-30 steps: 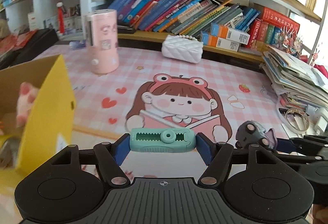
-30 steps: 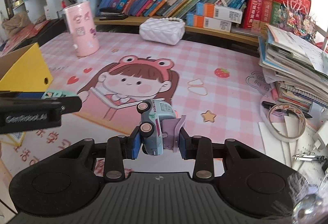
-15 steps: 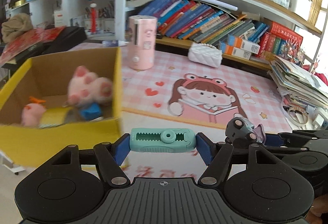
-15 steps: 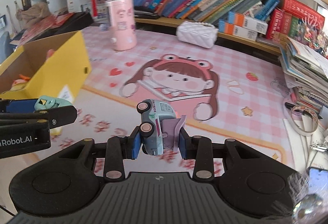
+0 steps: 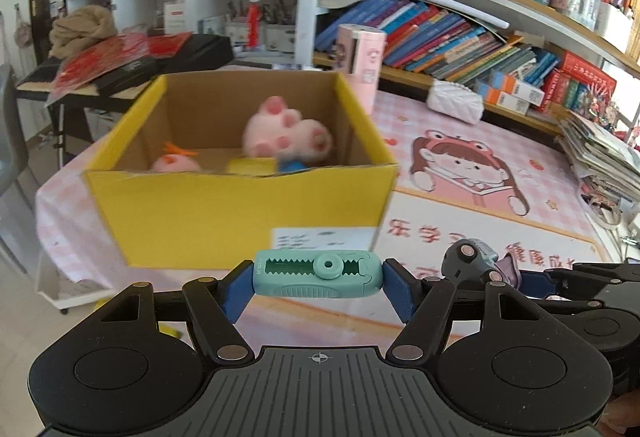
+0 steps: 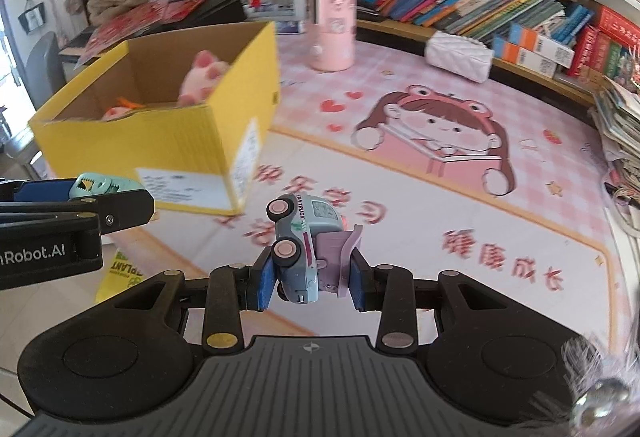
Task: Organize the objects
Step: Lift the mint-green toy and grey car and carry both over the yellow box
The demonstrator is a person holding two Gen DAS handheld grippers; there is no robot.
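Up close, the left gripper [image 5: 318,279] pinched a mint-green plastic correction-tape case [image 5: 316,273] endwise between its blue pads, a toothed slot and a round hub showing on its top face. The right gripper [image 6: 312,279] was clamped on a small pale-blue toy truck [image 6: 306,245] with pink wheels, tipped nose-up, a purple flap pressed against one pad. Both were held in the air just in front of an open yellow cardboard box [image 5: 240,213]. Inside it lay a pink plush toy [image 5: 286,135] with paw pads; the smaller pink, yellow and blue things beside it were blurred and half hidden by the box wall. The box stood on a pink checked cartoon-girl table mat [image 6: 440,165], with crowded bookshelves [image 5: 460,33] behind.
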